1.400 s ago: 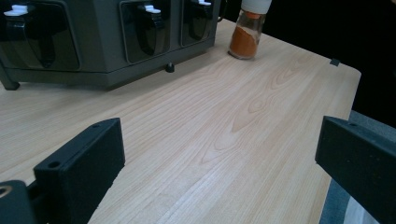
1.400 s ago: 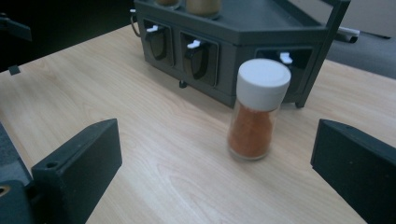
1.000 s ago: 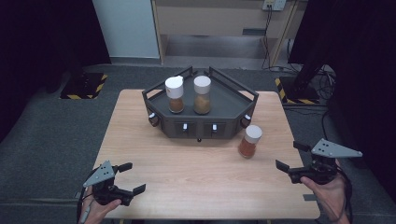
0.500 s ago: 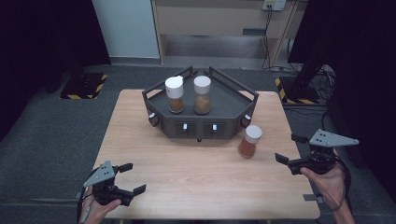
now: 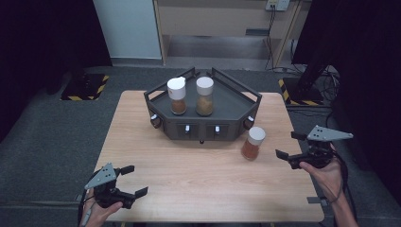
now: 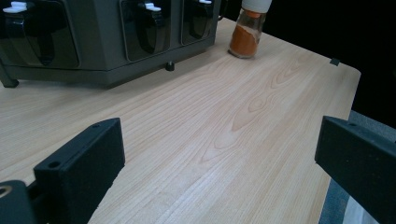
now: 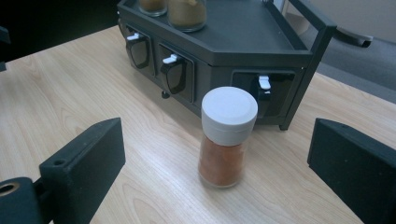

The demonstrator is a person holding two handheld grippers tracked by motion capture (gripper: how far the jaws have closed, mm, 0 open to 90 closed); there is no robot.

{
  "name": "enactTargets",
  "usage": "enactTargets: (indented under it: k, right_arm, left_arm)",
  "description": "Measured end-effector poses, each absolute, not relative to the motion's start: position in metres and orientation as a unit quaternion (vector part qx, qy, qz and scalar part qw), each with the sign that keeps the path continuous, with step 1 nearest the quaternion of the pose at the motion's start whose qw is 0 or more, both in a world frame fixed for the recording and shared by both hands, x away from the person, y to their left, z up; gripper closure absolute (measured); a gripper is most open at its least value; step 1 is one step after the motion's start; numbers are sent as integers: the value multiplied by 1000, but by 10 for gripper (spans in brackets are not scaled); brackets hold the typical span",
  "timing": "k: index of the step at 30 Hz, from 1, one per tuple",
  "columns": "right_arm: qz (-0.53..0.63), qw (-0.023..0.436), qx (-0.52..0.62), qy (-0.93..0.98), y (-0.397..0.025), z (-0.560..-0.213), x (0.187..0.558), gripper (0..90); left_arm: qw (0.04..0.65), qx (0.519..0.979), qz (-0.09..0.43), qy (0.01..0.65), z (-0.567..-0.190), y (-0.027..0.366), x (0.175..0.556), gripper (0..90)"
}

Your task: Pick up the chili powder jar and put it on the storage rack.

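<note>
As the right gripper (image 5: 289, 144) lined up on the jar (image 5: 252, 143), its fingers were spread wide, ready to straddle it. Left gripper (image 5: 133, 180) idled, released, over the worktop (image 5: 198, 189).

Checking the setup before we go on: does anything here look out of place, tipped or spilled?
One spice jar stands alone on the table, in front of the rack's right corner, while two jars stand on the rack. It is upright, capped, no spill. The right claw is open beside it.

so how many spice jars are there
3: two stand on the rack's tray, a left jar and a right jar; the third jar stands on the table, by the rack.
</note>
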State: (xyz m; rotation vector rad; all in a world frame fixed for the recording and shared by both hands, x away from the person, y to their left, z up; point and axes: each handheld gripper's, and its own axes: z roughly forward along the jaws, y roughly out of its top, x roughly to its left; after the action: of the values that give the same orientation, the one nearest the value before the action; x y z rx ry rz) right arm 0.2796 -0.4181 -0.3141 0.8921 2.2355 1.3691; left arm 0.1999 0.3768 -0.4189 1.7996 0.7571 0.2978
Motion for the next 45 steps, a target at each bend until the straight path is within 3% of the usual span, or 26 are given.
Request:
enactTargets:
  k: [45]
  right_arm:
    - [433,161,309,831,-371,-327,344,60]
  left_arm:
    - [552,761,124,319,-419,377,200,4]
